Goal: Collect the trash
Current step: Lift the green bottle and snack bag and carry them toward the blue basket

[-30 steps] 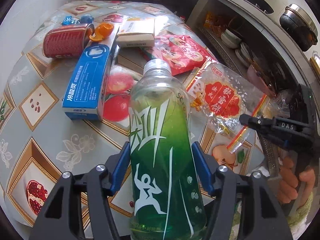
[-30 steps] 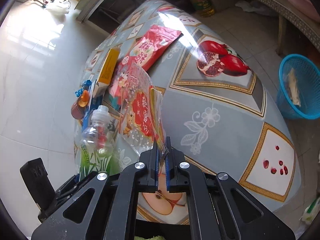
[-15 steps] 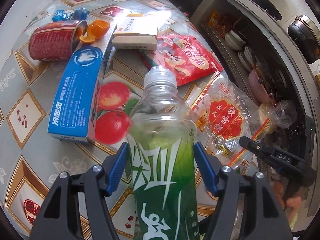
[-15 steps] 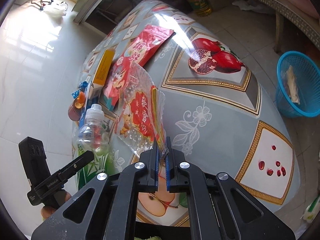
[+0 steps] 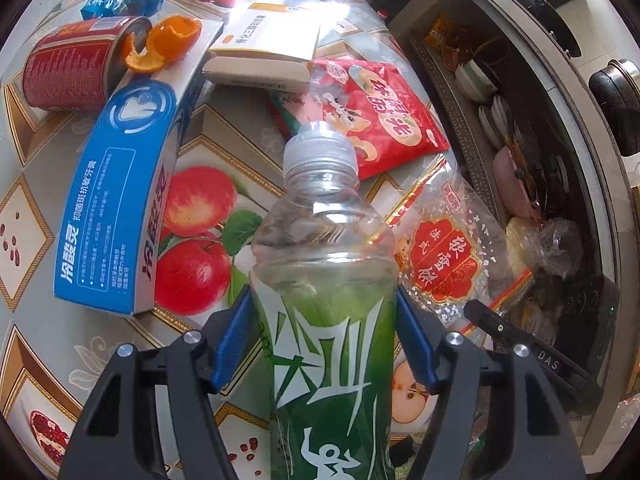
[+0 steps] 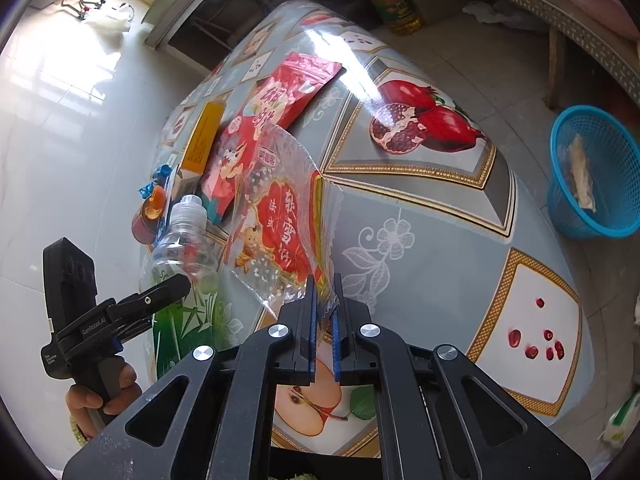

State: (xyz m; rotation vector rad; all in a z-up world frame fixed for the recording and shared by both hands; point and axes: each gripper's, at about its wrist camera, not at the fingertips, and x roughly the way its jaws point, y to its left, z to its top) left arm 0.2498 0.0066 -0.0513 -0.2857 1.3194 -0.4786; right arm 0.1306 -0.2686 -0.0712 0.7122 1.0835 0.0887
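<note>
Bottle (image 5: 324,320) between left claw (image 5: 324,344) pads

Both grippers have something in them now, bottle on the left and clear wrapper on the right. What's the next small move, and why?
Probably swing the right gripper toward the blue basket on the floor beyond the table edge. It is shut on the clear wrapper, lifted off the table, while the left gripper brackets the green bottle, so nothing more can be picked up.
</note>
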